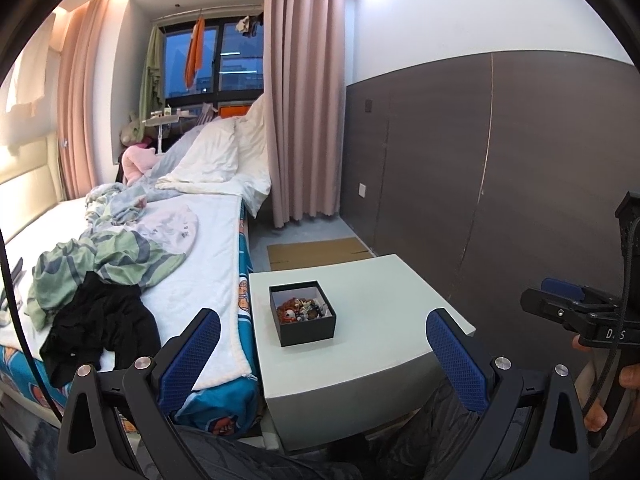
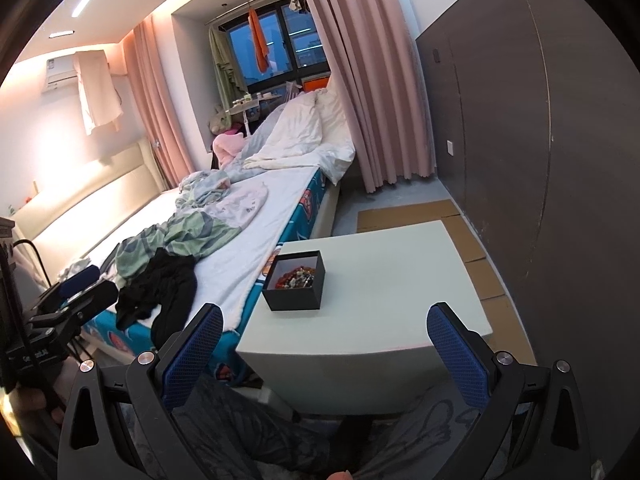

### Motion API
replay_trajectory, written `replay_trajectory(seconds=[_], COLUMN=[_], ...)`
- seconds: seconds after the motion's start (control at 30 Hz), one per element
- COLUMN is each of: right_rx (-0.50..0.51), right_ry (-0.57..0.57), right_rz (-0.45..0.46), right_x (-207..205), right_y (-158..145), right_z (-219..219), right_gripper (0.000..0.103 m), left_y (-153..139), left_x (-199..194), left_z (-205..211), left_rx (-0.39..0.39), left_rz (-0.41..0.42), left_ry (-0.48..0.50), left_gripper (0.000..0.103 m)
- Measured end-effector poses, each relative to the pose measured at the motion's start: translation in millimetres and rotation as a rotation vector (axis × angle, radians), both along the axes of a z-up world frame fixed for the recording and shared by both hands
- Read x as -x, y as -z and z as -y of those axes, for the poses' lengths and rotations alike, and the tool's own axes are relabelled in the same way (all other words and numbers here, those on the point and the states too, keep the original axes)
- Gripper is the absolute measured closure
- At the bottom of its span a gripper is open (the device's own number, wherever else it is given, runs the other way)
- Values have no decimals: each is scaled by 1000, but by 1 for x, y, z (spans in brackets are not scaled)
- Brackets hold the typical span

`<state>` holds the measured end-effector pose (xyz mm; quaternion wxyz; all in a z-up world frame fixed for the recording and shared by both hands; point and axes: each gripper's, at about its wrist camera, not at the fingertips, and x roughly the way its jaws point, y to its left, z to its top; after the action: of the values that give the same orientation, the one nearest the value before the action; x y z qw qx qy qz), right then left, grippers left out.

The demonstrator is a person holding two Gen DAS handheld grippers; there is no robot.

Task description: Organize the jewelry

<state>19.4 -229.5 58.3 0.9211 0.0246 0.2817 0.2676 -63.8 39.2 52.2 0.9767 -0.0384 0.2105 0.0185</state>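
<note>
Jewelry lies heaped in a small black box with no lid on it, a tangle of red, orange, white and dark beads; single pieces are too small to tell apart, though some may be bracelets. The box stands on the pale worktop, toward its left side and near the edge that runs along the bed. In the right wrist view the same box sits on the worktop with the jewelry showing against its white lining.

The left tool is held low in front of the worktop, short of the box and touching nothing, its blue-padded fingers spread wide with nothing between them. The right tool is likewise short of the worktop, its fingers wide apart and holding nothing. Each tool also shows at the edge of the other's view: the right tool at the far right, the left tool at the far left over the bed's edge.

On the bed lie a black garment, a green striped cloth and white pillows. Pink curtains hang beside the window, and flattened cardboard lies on the floor behind the worktop, beside the dark wall panel
</note>
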Motion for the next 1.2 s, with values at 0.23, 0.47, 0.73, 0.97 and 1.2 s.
replay_trajectory(seconds=[0.23, 0.47, 0.73, 0.97, 1.2], right_rx=[-4, 4, 2, 9, 11], right_ry=[1, -5, -1, -1, 1], right_rz=[4, 6, 7, 7, 9], right_x=[0, 1, 1, 0, -1], right_y=[-2, -3, -5, -5, -6], right_z=[0, 0, 1, 2, 5], right_gripper=[0, 0, 0, 1, 1], left_y=[0, 1, 1, 2, 5], left_x=[2, 5, 4, 4, 6], left_z=[-3, -6, -6, -7, -5], left_rx=[0, 5, 3, 9, 19], left_rz=[-1, -2, -2, -3, -3], left_ry=[-3, -5, -3, -2, 9], left_gripper=[0, 0, 0, 0, 0])
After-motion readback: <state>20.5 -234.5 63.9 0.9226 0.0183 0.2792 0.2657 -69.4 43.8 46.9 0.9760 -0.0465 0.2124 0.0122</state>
